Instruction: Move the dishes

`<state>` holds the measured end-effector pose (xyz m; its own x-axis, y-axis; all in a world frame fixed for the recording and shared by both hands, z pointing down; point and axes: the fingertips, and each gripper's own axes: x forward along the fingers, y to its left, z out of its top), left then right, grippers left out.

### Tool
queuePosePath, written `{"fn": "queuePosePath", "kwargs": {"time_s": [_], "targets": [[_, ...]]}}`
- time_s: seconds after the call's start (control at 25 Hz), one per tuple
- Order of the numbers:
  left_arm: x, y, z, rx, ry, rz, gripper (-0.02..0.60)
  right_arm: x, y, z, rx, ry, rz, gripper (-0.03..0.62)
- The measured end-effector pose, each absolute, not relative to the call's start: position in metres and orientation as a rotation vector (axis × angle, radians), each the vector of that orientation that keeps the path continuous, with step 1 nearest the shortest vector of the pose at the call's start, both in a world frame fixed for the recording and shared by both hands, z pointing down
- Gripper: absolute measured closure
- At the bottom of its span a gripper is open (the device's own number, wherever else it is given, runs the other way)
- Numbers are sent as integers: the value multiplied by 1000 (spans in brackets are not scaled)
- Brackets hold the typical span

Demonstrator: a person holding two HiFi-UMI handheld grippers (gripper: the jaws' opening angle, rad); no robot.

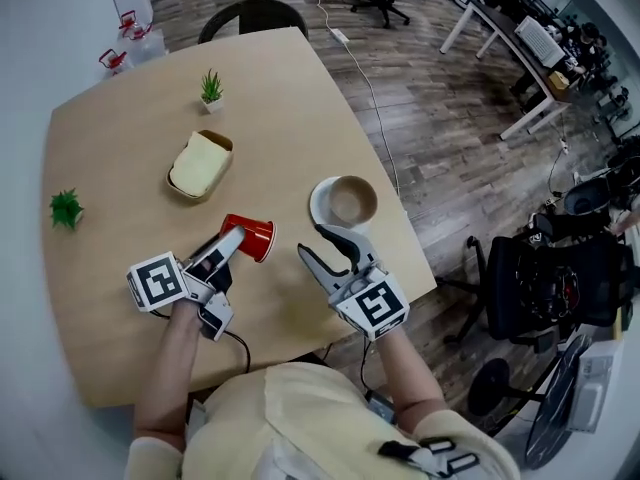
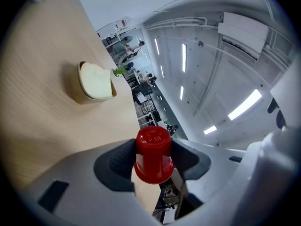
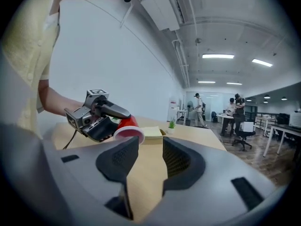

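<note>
A red plastic cup (image 1: 250, 236) lies on its side between the jaws of my left gripper (image 1: 228, 245), lifted off the light wooden table (image 1: 120, 148). In the left gripper view the cup (image 2: 153, 155) is pinched between both pads, base pointing away. The right gripper view shows the cup (image 3: 128, 129) with its white inside facing the camera. My right gripper (image 1: 320, 244) stands open with nothing between its fingers, just short of a white plate (image 1: 320, 203) that carries a tan bowl (image 1: 352, 201). A square bowl with pale yellow contents (image 1: 200, 165) sits mid-table.
Two small green plants (image 1: 211, 89) (image 1: 66, 209) stand on the table at the back and at the left edge. A dark chair (image 1: 252, 15) is behind the table. The table's right edge drops to wooden floor, with office chairs and desks beyond.
</note>
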<state>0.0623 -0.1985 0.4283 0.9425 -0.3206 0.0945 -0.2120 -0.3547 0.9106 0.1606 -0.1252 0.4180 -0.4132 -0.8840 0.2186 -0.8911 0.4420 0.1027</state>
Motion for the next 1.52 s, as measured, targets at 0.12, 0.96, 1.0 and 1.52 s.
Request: {"fn": "queuePosePath", "kwargs": {"time_s": [0.12,0.96,1.0,1.52], "targets": [[50,-196,427,1943,-412,-110,344,139,-130,419,1395,-2487,-31,441],[19,-162,427,1799,-361,-194,344,63,-134,408,1067,-2418,-509,523],[18,-160,426,1801,-360,-205,344,62,-133,408,1055,-2416,-512,523],[-21,-153,414,2030,-507,-262,325,29,-124,407,730,-2315,-532,557]]}}
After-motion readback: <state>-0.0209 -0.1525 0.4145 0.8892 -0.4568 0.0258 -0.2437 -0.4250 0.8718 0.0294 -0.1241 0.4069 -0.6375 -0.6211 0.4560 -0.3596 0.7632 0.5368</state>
